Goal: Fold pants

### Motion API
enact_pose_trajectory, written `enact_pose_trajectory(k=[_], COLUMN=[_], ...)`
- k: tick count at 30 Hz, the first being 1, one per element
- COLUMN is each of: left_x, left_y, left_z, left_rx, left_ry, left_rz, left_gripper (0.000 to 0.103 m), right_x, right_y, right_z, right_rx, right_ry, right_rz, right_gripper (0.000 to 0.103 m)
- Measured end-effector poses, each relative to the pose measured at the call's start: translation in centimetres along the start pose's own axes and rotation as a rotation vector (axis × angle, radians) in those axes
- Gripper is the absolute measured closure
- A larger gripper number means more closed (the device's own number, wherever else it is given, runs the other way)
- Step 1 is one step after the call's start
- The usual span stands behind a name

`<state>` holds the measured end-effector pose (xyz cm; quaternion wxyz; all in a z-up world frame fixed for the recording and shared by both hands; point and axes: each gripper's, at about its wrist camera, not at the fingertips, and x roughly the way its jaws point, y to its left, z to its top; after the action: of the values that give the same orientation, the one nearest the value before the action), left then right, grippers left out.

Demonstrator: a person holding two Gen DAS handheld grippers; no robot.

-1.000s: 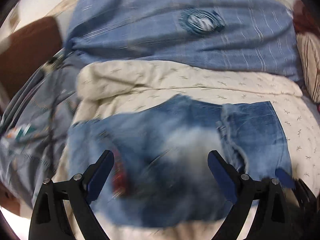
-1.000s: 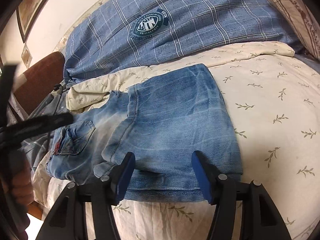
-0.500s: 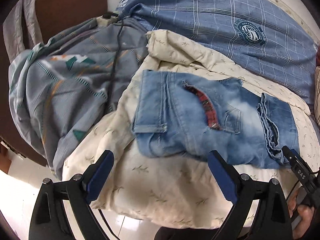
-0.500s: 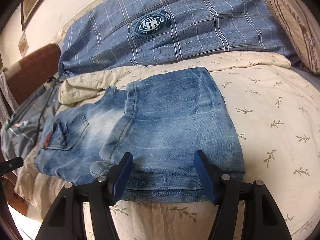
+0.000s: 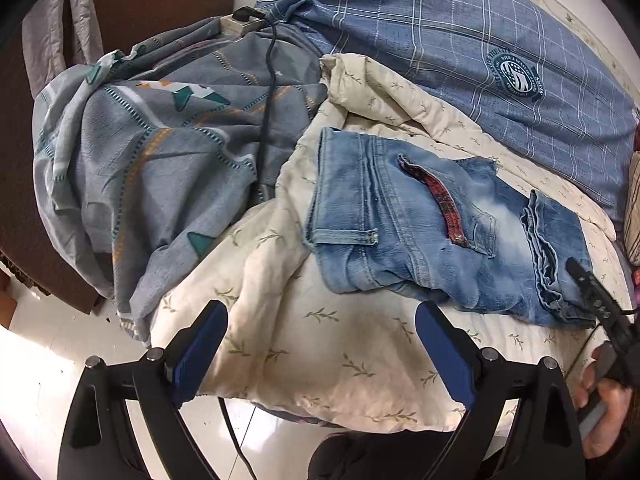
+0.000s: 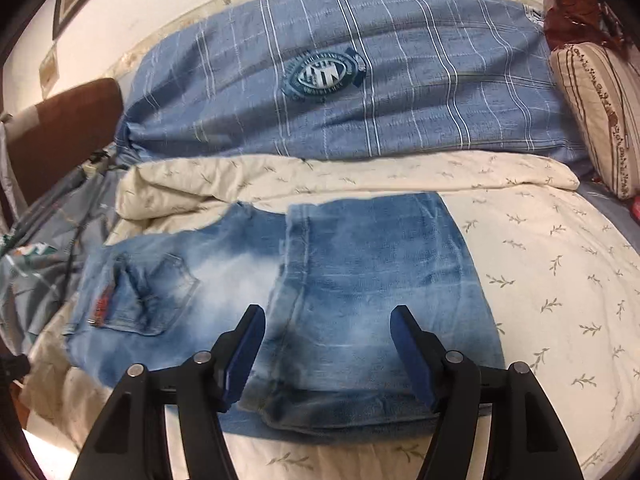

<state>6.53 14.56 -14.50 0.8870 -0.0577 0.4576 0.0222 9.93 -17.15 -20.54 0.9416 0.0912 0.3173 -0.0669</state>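
Note:
Folded light-blue jeans (image 5: 400, 240) lie flat on the cream leaf-print quilt (image 5: 320, 360), a back pocket with red trim facing up. My left gripper (image 5: 320, 312) is open and holds nothing. It hangs over the quilt's near edge, short of the jeans' waistband end. In the right wrist view the jeans (image 6: 360, 280) fill the centre, with the folded leg part lying over the seat. My right gripper (image 6: 328, 314) hovers just above that folded part, jaws apart and nothing pinched. The right gripper's fingertip (image 5: 592, 292) and the hand (image 5: 604, 412) holding it show at the left view's right edge.
A blue plaid duvet (image 6: 340, 120) lies along the far side of the bed. A grey patterned blanket (image 5: 160, 152) with a black cable (image 5: 268, 92) across it is bunched at the left. A striped pillow (image 6: 596, 116) sits far right. White floor (image 5: 40, 380) lies below the bed's edge.
The left gripper has swung away from over the jeans toward the bed's near left edge and rolled. The right gripper has lifted slightly, turned, and its jaws stand a little wider.

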Motion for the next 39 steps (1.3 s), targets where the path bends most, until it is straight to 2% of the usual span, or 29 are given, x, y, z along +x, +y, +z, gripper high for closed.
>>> enact_pose_trajectory(k=[4,8,23,30,39], left_x=[-0.2,-0.6,-1.1,-0.7,0.6], left_y=[-0.1,-0.4,-3.7,-4.3,-5.0], left_z=[-0.4,-0.5,-1.6,-1.9,-2.2], left_rx=[0.019,0.043,0.117,0.128,0.136], left_ry=[0.023,0.026,0.041,0.052,0.079], left_rz=[0.016,0.048,0.046,0.050,0.042], left_gripper=[0.007,0.007,0.007,0.007,0.007], right_x=[2.2,2.7,1.6,0.8,-0.3], right_y=[-0.3,-0.1,-0.7,-1.1,-3.6], right_z=[-0.8,-1.1,-1.9,-1.7,-0.9], right_rx=[0.012,-0.024,-0.076,-0.038,0.108], right_ry=[0.049,0.053,0.095,0.098,0.070], right_rz=[-0.019,-0.033,-0.014,0.009,0.059], right_gripper=[0.034,0.034,0.035,0.035,0.034])
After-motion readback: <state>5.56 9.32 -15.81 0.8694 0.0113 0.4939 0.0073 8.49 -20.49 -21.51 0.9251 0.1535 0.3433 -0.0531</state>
